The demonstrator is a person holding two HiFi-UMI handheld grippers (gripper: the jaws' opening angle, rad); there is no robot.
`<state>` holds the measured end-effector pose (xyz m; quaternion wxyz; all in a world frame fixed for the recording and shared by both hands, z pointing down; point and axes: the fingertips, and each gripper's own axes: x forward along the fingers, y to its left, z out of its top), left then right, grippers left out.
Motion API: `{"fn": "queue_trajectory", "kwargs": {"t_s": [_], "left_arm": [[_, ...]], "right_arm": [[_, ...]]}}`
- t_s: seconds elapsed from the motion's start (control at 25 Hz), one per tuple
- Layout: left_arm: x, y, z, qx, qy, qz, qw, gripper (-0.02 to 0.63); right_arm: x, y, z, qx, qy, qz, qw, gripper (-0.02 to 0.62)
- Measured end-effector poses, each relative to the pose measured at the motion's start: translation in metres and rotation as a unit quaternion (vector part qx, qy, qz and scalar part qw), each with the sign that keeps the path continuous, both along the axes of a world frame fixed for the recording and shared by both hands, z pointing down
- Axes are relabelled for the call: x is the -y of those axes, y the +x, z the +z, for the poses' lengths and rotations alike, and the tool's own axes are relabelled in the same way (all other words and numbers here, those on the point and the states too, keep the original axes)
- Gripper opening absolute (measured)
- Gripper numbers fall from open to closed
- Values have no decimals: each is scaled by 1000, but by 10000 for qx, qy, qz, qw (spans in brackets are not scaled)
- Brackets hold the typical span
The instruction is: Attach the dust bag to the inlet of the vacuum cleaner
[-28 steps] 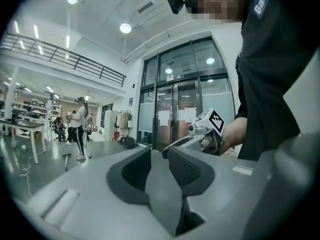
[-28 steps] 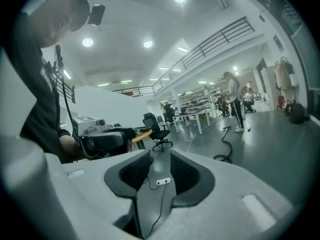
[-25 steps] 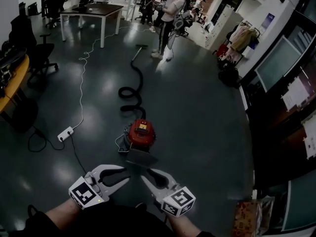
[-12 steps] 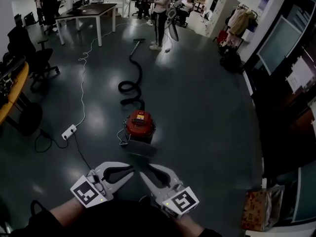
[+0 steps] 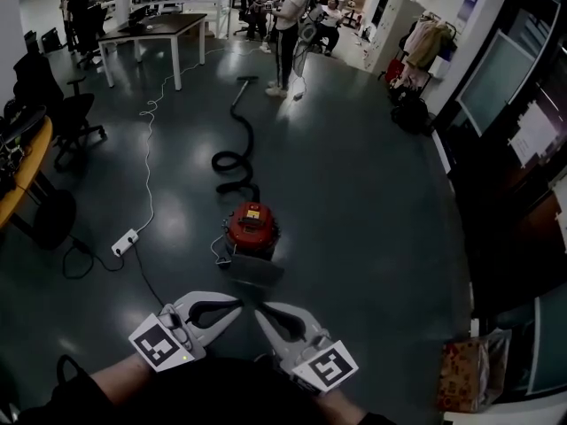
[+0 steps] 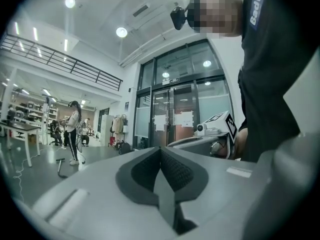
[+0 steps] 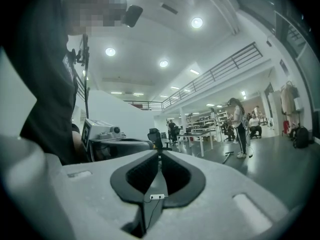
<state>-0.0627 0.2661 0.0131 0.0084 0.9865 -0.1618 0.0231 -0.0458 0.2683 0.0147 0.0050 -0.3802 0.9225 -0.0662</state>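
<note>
Left gripper (image 5: 232, 308): fully closed, pads tip to tip, nothing btw them. Right gripper (image 5: 262, 312): closing, only a thin slit left btw the pads, nothing in it either. Both low in head view, side by side, tips angled toward each other, near but apart.

Round red vacuum cleaner (image 5: 251, 227) w/ yellow patch on top: upright on dark glossy floor (image 5: 372, 202), ahead of both grippers and well apart from them. Touched by neither. Flat grey piece (image 5: 254, 271) on the floor just at the near side of the vacuum, btw it and the gripper tips. Dust bag or lid, cannot tell. Black hose (image 5: 232, 162) out of the far side of the vacuum, one loop, then almost straight to the floor nozzle (image 5: 247, 80).

White power strip (image 5: 125, 242) on the floor left of the vacuum, well apart from it, w/ thin white cord (image 5: 149, 149) away toward dark-topped table on white legs (image 5: 155, 29). Black office chair (image 5: 71, 113) at left edge. Standing person in white top and dark trousers (image 5: 288, 20) nr the nozzle. Brownish bag (image 5: 461, 374) at lower right, close to the wall.
</note>
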Motion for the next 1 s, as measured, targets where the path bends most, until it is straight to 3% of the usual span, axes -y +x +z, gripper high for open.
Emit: {"fn": "queue_trajectory", "kwargs": {"t_s": [0.12,0.52,1.0], "left_arm": [[-1,-3,1,-48,58,56,10000,3],[-11,-10,12,-32,-208,-11,9998,2],[-10,-9,18,49,-199,-13,9998,3]], "right_arm": [[0,-5,-2,-8,60,-18,10000,5],[-7,-18,-1,-111,254,-38,9996,2],[-6,-19,7,-103,219,-79,9997,3]]}}
